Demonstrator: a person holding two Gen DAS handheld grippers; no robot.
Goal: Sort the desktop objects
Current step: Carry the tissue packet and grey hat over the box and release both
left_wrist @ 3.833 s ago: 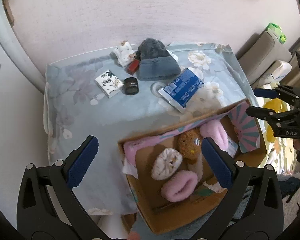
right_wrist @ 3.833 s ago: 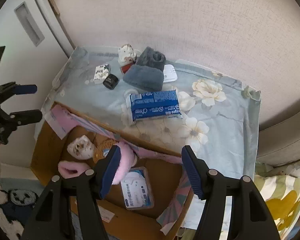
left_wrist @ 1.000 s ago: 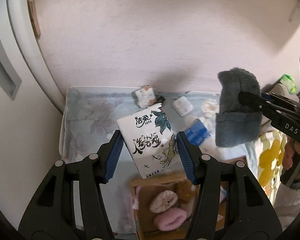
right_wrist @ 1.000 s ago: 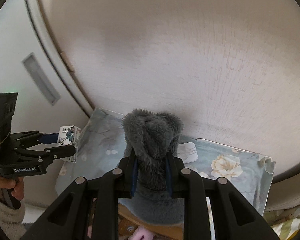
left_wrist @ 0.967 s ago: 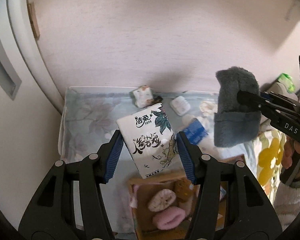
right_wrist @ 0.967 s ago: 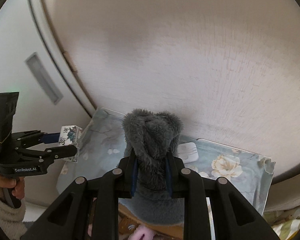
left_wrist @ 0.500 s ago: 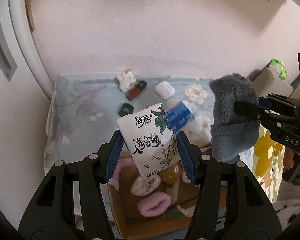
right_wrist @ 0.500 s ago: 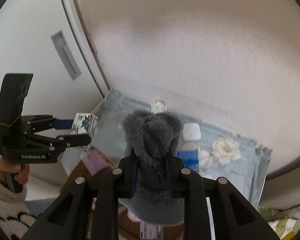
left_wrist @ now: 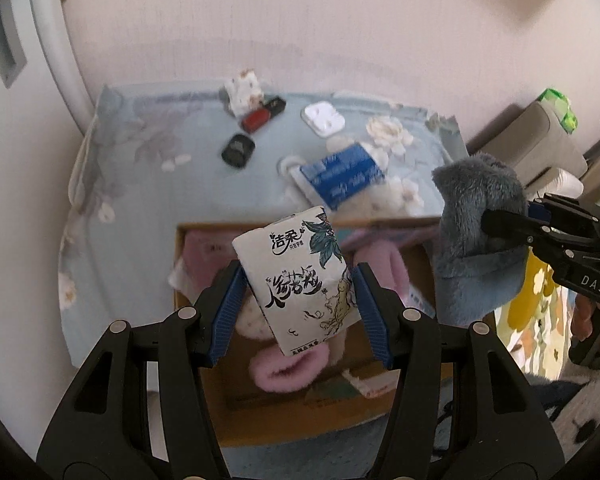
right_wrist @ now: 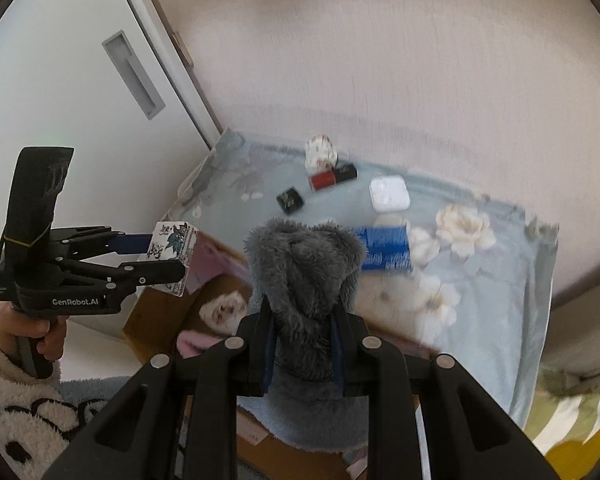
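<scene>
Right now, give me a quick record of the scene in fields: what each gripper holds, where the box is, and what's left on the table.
left gripper: shut on white printed tissue pack
right gripper: shut on grey fluffy knit hat
open cardboard box: below both grippers, against the table's near edge; holds pink fluffy items
floral blue tablecloth: blue-and-white packet, white square case, black round jar, red-and-black item, small patterned pack
</scene>
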